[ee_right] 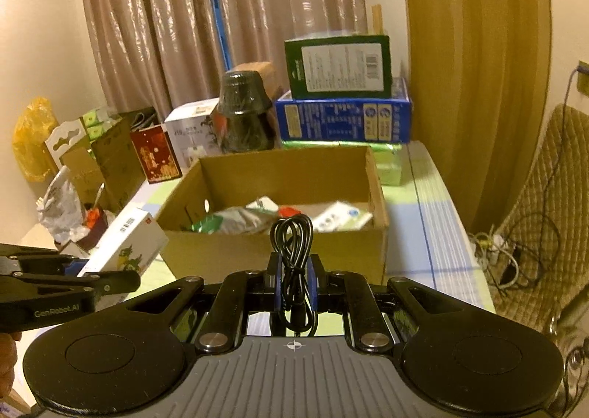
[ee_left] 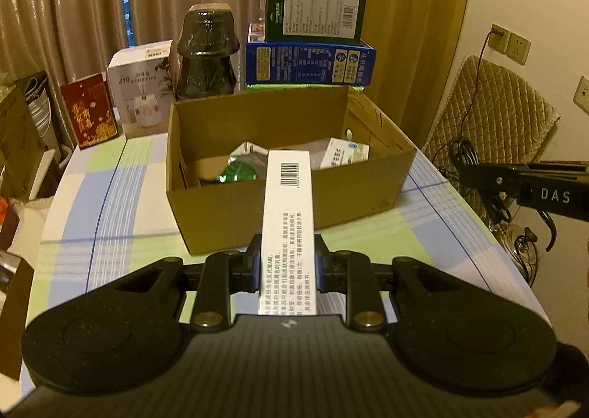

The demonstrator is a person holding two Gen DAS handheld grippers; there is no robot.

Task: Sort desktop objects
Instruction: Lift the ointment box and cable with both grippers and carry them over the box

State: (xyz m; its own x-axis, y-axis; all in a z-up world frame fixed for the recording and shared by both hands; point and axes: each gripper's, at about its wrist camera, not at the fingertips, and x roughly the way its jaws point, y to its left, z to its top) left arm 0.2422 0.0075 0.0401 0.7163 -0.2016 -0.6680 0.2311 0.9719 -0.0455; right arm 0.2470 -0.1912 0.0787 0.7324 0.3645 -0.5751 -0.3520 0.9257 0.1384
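Observation:
My left gripper (ee_left: 287, 259) is shut on a long white box with a barcode (ee_left: 289, 212), held above the table with its far end over the front wall of the open cardboard box (ee_left: 279, 204). My right gripper (ee_right: 293, 271) is shut on a coiled black cable (ee_right: 292, 248), held in front of the same cardboard box (ee_right: 272, 256). The box holds a green packet (ee_left: 235, 171), a white carton (ee_left: 344, 155) and other small items. The left gripper also shows in the right wrist view (ee_right: 66, 282), still holding the white box (ee_right: 121, 245).
Behind the cardboard box stand a dark wrapped bottle (ee_left: 206, 53), a blue box (ee_left: 311, 63) with a green box (ee_left: 314, 11) on top, a white humidifier box (ee_left: 143, 90) and a red box (ee_left: 90, 110). The table has a checked cloth (ee_left: 110, 204). A padded chair (ee_left: 489, 116) stands right.

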